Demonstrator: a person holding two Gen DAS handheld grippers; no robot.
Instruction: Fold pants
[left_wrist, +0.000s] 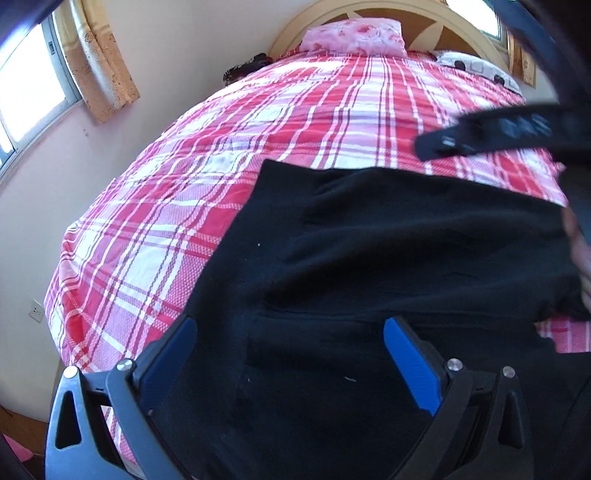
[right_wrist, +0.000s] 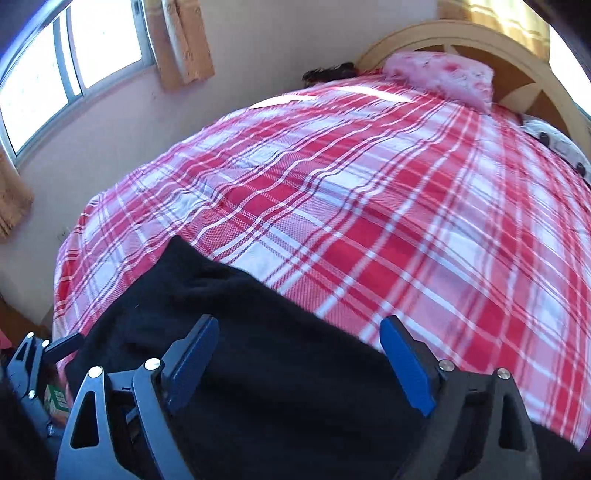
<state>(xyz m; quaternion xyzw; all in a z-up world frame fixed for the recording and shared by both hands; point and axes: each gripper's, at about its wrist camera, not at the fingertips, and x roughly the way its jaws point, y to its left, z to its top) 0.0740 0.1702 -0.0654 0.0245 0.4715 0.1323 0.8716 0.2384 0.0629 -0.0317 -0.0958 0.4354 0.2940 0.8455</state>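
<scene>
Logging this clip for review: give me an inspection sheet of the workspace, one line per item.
Surface: bed with red-and-white plaid cover.
Job's things: black pants lying on the near part of the bed, with visible fold edges.
Clutter: pink pillow and a patterned white one at the headboard.
Grippers: left gripper and right gripper both open above the pants.
Cables: nothing seen.
Surroundings: window, curtains, pink wall.
</scene>
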